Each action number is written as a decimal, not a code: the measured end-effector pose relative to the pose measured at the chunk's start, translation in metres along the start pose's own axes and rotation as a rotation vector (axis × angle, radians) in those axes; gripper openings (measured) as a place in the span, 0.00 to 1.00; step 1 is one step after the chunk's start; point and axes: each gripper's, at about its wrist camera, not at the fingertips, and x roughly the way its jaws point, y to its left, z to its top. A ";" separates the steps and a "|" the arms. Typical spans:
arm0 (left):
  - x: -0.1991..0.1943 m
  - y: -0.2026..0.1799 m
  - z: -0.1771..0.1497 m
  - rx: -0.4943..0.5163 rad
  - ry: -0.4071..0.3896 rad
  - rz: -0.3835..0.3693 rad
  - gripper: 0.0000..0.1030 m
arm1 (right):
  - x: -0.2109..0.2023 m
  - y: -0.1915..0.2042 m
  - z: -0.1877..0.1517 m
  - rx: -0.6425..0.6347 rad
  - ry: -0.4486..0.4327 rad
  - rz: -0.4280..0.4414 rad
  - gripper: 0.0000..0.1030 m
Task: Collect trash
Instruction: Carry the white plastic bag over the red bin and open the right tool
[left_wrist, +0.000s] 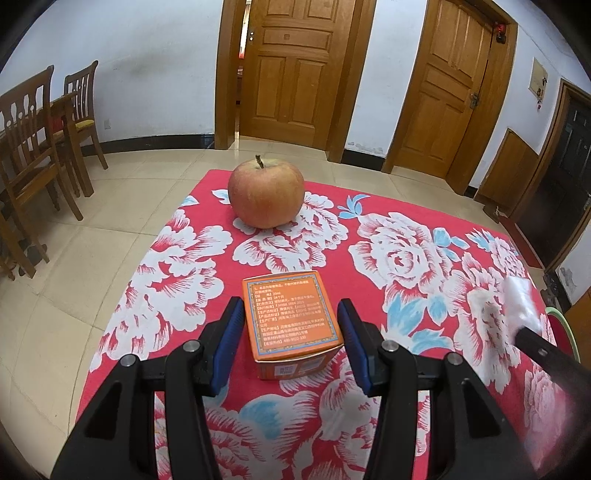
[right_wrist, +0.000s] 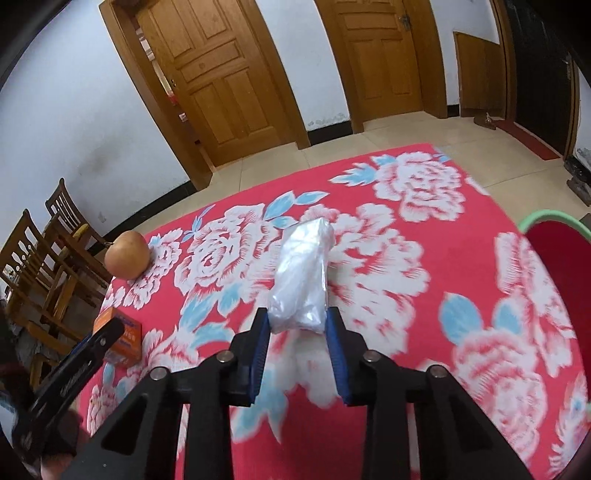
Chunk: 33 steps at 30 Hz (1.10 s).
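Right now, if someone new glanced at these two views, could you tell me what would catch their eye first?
Most striking is the red floral tablecloth filling both views. On it, an apple sits near the far edge, and an orange box stands between the open fingers of the left gripper. In the right wrist view, the right gripper pinches a crumpled clear plastic bag, with a red bin at the table's right edge.

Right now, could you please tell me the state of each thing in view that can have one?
Left gripper: open, fingers either side of the orange box, not clamped.
Orange box: closed, resting on the tablecloth.
Right gripper: shut on the plastic bag.
Plastic bag: crumpled, held.
Apple: whole, upright, stem up.
Left door: ajar.
Right door: closed.
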 end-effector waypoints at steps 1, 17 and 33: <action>0.000 -0.001 0.000 0.004 -0.001 -0.002 0.52 | -0.007 -0.003 -0.002 -0.003 -0.009 -0.004 0.32; -0.010 -0.021 -0.007 0.071 -0.033 -0.031 0.52 | -0.110 -0.107 -0.043 0.153 -0.096 -0.066 0.32; -0.055 -0.082 -0.011 0.151 -0.031 -0.098 0.52 | -0.131 -0.218 -0.065 0.332 -0.105 -0.118 0.33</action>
